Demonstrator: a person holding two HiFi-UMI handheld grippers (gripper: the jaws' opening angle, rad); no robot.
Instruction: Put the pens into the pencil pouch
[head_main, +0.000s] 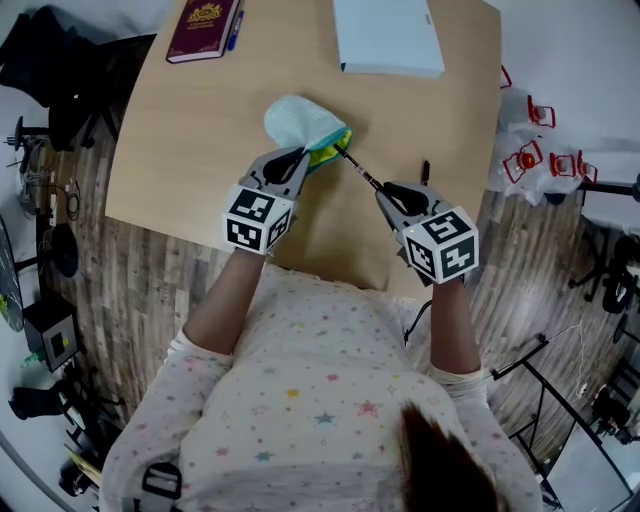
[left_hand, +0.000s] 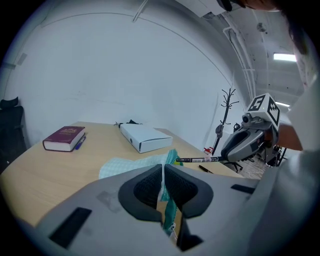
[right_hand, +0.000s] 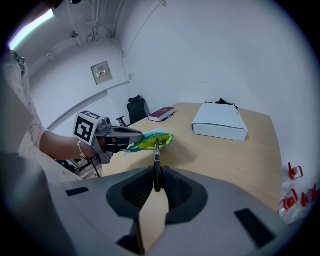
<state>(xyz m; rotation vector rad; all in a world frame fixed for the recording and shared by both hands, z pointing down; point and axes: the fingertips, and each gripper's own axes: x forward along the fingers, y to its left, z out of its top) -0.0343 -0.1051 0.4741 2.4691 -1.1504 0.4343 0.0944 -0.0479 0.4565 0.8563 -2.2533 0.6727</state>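
Head view: our left gripper (head_main: 298, 160) holds the pouch (head_main: 295, 122) up by its rim so the mouth gapes toward the pen (head_main: 358, 168), which is pinched in our right gripper (head_main: 392, 192). Another pen (head_main: 425, 172) lies on the table (head_main: 180, 150).

Left gripper view: the jaws clamp the fabric.

Right gripper view: the jaws squeeze the pen's tail, and its tip is aimed at the mouth.

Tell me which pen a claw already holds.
The black pen in the right claw, tip at the pouch mouth. A second black pen lies on the table; a blue pen beside the book.
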